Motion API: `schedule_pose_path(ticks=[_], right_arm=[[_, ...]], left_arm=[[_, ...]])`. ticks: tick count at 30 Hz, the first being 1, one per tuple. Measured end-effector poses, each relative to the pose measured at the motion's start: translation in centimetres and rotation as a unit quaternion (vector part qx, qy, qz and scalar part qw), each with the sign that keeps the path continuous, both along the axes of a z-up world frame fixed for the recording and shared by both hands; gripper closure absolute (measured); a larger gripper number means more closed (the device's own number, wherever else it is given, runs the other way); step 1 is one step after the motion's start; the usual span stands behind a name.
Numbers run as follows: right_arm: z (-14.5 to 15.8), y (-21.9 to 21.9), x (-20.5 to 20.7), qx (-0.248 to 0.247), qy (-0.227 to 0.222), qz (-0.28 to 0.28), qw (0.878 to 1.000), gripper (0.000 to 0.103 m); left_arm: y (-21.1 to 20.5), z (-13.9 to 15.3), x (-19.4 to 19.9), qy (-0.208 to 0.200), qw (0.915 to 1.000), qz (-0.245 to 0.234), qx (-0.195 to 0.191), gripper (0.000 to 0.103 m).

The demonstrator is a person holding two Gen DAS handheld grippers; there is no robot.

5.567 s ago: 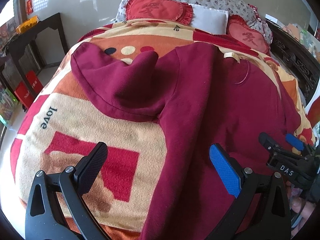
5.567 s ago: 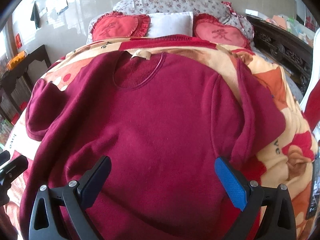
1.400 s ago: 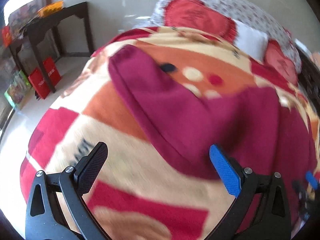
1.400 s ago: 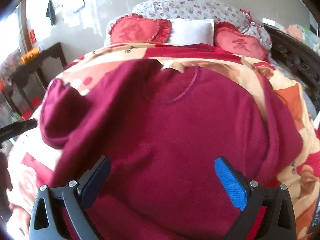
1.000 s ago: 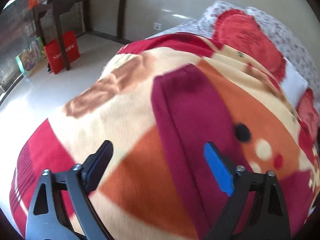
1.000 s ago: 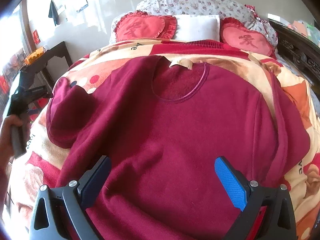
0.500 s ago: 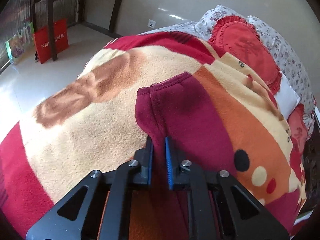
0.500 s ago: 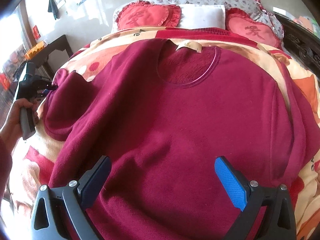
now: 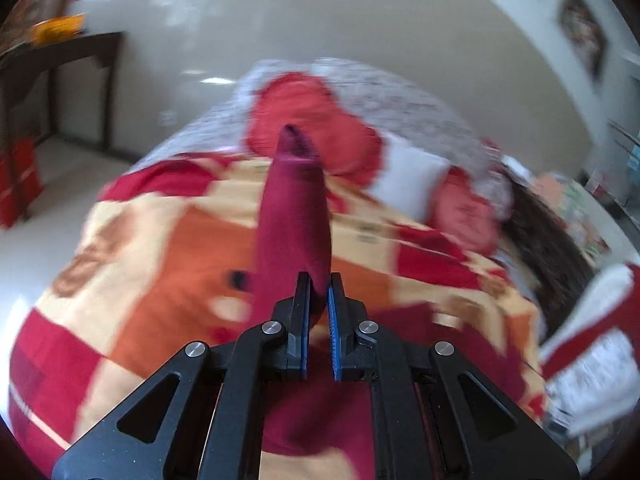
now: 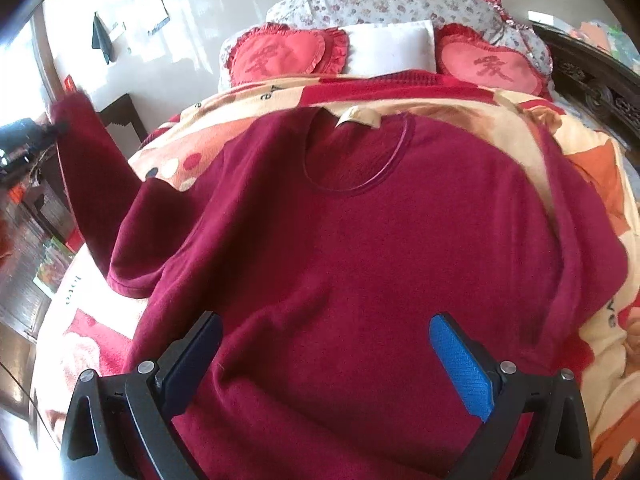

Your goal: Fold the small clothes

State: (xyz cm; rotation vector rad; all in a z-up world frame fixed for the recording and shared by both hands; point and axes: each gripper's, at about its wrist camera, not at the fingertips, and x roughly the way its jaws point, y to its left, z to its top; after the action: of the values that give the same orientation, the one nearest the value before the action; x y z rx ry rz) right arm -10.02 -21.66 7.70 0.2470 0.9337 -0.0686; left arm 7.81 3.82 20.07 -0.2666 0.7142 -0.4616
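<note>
We note a blurred left view: left gripper [image 9: 319,300] clamps the sweater's sleeve [image 9: 294,216]; right gripper [image 10: 326,354] gapes above the sweater [image 10: 372,248].

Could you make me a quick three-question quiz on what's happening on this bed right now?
1. True or false: the left claw is shut on the maroon sweater's sleeve.
2. Multiple choice: the right claw is (a) gripping the collar, (b) open over the sweater body, (c) holding a heart pillow.
3. Fill in: the sleeve held by the left claw is ____ off the blanket.

Key: 1 true. 2 b. 3 lifted; in the right wrist view it rises at the sweater's left edge.
</note>
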Motion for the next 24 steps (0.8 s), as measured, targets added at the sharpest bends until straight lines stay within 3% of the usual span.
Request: schedule_pose_path(ticks=[3,6,10,13,15,19,21,24], right_arm=[[0.7,-1.3,-0.9,-0.01,-0.006,-0.017,1.0,0.0],[1.3,-3.4,-2.0,-0.004,-0.008,-0.045,0.999,0.0],[1.9,-6.0,-3.2,-0.001,-0.007,-0.078,0.997,0.0],[2.4,-7.4,-3.9,-0.007,-0.006,-0.091,0.996,0.0],[2.8,-8.0,-4.2,-0.009,-0.007,-0.095,0.995,0.0],[2.9,-8.6,-3.8,-0.002,-0.01,-0.088,0.996,0.0],[2.5,-8.5,-3.1,0.015,-0.007,-0.081,0.997,0.0],[1.6,-8.1,-1.6,0.043,0.004,-0.067,0.997,0.0]], left_arm=[[-5.4,0.1,-3.7,-0.013,0.998,-0.061,0.011,0.096],[-10.3,-2.2,-5.7,0.004,0.9943,-0.104,0.024,0.096],[-16.4,-8.4,-7.5,0.066,0.9868,-0.142,0.041,0.096],[-19.5,-12.2,-8.9,0.079,0.9809,-0.158,0.082,0.096],[-19.9,-13.4,-9.4,0.085,0.9769,-0.164,0.107,0.094],[-17.3,-12.1,-10.4,0.103,0.9737,-0.174,0.106,0.071],[-15.6,-11.1,-11.4,0.077,0.9778,-0.16,0.111,0.067],[-11.7,-9.5,-11.5,0.035,0.9829,-0.111,0.142,0.051]])
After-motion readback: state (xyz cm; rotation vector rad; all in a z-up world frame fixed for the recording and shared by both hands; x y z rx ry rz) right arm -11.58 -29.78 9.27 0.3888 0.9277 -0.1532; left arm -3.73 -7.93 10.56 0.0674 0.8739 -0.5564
